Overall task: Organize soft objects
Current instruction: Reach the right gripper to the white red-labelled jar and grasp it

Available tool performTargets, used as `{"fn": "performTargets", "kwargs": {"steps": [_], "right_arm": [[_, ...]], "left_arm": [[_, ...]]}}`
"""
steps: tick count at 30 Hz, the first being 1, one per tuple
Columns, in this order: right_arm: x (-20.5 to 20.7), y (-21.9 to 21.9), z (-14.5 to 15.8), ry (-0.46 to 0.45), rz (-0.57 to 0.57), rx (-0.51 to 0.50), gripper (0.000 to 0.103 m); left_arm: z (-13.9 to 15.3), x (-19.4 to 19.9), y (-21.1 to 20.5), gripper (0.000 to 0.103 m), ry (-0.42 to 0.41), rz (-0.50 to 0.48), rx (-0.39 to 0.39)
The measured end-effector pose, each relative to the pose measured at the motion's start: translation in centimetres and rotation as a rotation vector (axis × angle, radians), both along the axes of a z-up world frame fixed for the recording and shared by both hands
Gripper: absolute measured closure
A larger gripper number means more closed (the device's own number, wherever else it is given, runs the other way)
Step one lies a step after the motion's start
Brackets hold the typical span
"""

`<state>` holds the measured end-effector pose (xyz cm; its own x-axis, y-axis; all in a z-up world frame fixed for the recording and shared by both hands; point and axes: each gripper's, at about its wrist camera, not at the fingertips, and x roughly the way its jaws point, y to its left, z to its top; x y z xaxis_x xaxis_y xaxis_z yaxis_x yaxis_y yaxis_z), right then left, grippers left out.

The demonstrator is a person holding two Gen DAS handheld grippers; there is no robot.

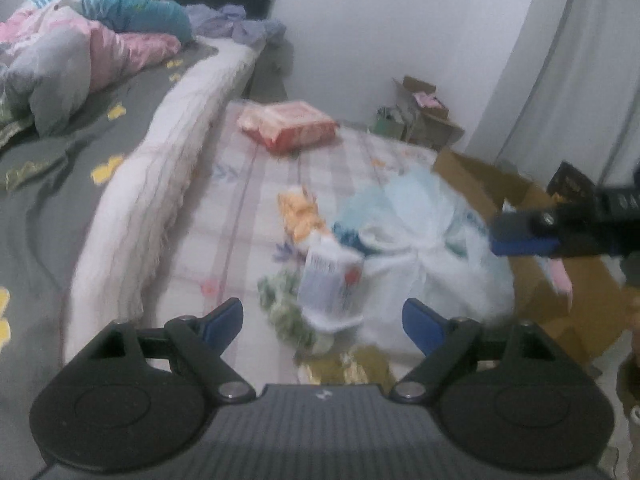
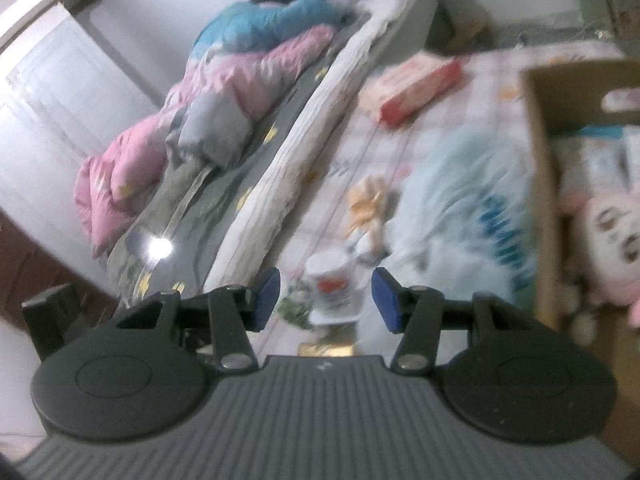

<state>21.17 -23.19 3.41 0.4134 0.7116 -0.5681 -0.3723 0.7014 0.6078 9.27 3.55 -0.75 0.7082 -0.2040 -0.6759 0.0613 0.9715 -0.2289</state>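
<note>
Soft things lie in a blurred heap on a checked floor mat. They are a white packet with a printed label, an orange and yellow toy and a big pale blue plastic bag. My left gripper hovers over the heap, open wide, with nothing between its pads. My right gripper is partly open above the same white packet, and its pads stand clear of it. The right gripper also reaches in from the right in the left wrist view, above the bag.
A red-orange package lies at the mat's far end. An open cardboard box to the right holds a pink plush toy. The bed on the left carries a pink and grey duvet. Smaller boxes stand by the wall.
</note>
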Motion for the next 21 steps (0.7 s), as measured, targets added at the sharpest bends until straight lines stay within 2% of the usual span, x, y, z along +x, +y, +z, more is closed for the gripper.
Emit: {"fn": "performTargets", "kwargs": {"steps": [3, 7, 11, 16, 19, 21], "right_arm": [[0.1, 2.1, -1.0, 0.034, 0.026, -0.011, 0.053], [0.6, 5.1, -1.9, 0.036, 0.045, -0.065, 0.053], [2.1, 8.8, -2.4, 0.011, 0.083, -0.154, 0.052], [4.1, 13.5, -3.9, -0.045, 0.117, -0.328, 0.048], [5.2, 15.3, -5.1, -0.075, 0.142, -0.409, 0.048], [5.9, 15.7, -6.1, -0.054, 0.153, -0.432, 0.053]], "left_arm": [[-1.1, -0.3, 0.0, 0.021, 0.019, -0.027, -0.01], [-1.3, -0.3, -0.1, 0.025, -0.01, -0.04, 0.001], [-1.6, -0.2, -0.3, 0.026, -0.024, -0.05, 0.013], [-2.6, -0.3, 1.1, 0.026, 0.006, -0.032, -0.022], [-3.3, -0.4, 2.5, 0.029, 0.03, -0.001, -0.051], [-3.6, -0.6, 3.5, 0.03, 0.038, 0.016, -0.07]]}}
